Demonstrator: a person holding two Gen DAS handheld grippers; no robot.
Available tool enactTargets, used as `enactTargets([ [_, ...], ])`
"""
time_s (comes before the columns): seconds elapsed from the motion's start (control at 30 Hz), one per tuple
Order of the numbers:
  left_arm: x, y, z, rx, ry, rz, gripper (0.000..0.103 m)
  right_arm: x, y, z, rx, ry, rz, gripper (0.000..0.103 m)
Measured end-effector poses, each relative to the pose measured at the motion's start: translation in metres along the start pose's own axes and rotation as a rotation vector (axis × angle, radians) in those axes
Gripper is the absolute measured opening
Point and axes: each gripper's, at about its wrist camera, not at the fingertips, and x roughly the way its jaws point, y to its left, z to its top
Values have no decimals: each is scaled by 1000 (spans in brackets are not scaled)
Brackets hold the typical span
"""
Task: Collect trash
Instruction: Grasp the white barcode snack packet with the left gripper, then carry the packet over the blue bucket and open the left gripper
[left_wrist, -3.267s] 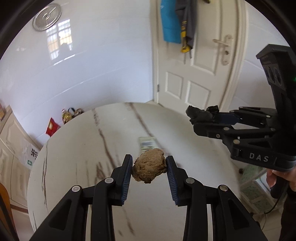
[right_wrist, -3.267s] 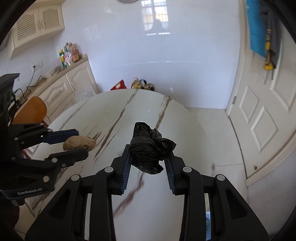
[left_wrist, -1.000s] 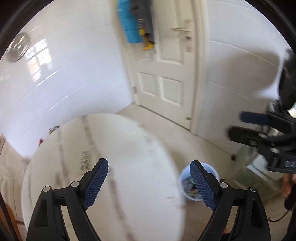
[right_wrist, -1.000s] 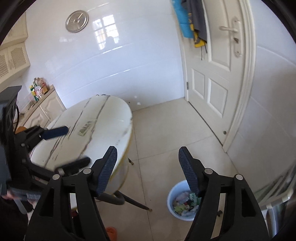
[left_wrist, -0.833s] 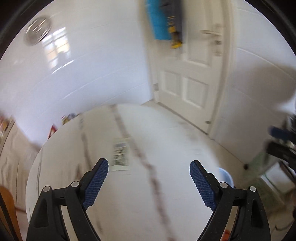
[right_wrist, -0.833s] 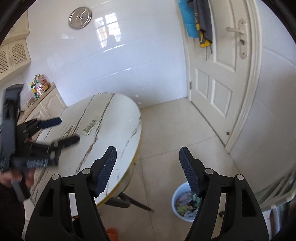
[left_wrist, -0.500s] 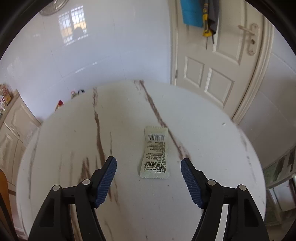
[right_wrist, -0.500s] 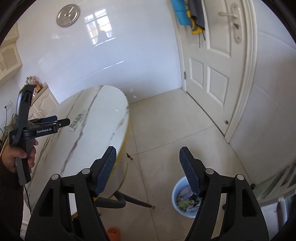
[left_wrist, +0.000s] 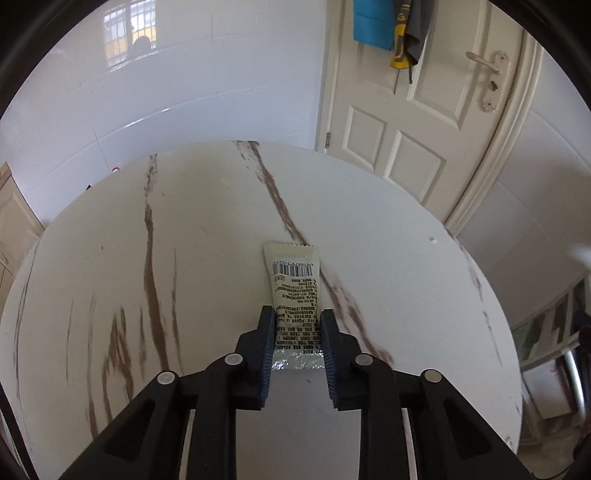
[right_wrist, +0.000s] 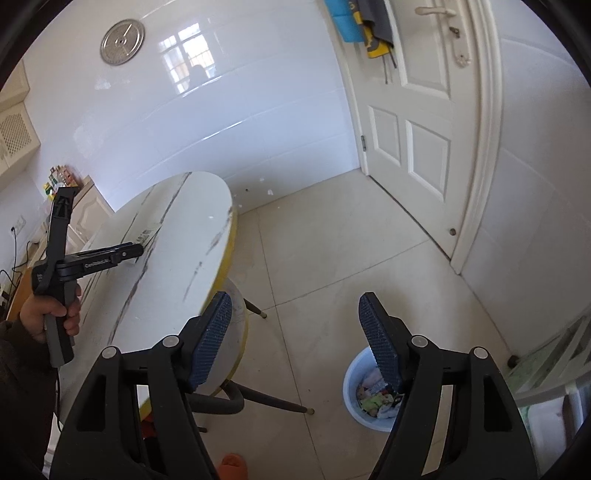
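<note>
Left wrist view shows the left gripper (left_wrist: 297, 325) low over the marble table (left_wrist: 184, 258), its jaws narrowed to either side of the near end of a flat printed sachet wrapper (left_wrist: 295, 291) that lies on the top; whether the pads already pinch it I cannot tell. The right gripper (right_wrist: 295, 339) hangs with jaws wide apart and empty above the floor, close over the pale blue bin (right_wrist: 354, 398), which already has scraps inside. To my eye this wrapper is the only litter on the table, so the job looks nearly done: lift it and carry it to the bin.
</note>
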Motion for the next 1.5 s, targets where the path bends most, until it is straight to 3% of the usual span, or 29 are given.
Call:
enactTargets([
  [0.1, -11, -11, -7, 18, -28, 41, 16, -7, -12, -8, 19, 1, -9, 69],
  [0.2, -41, -46, -17, 76, -102, 54, 15, -16, -26, -19, 38, -1, -16, 69],
  [0.4, -91, -147, -36, 234, -195, -39, 15, -33, -66, -42, 103, -11, -32, 69],
  [0.53, -86, -224, -60, 359, -196, -107, 15, -34, -104, -61, 162, 4, -53, 69],
  [0.63, -49, -266, -78, 400, -129, -157, 15, -23, -133, -79, 194, 31, -79, 71],
  [0.77, 37, -296, -101, 427, 14, -191, 15, 19, -175, -110, 222, 112, -119, 72],
  [0.97, 173, -293, -132, 409, 229, -149, 15, 119, -246, -167, 296, 271, -153, 72],
  [1.1, 249, -290, -135, 400, 341, -140, 15, 185, -284, -202, 340, 376, -159, 70],
  [1.3, 329, -280, -141, 385, 439, -118, 15, 255, -317, -236, 353, 474, -165, 68],
  [1.5, 378, -281, -156, 404, 497, -105, 15, 297, -331, -257, 329, 559, -187, 51],
])
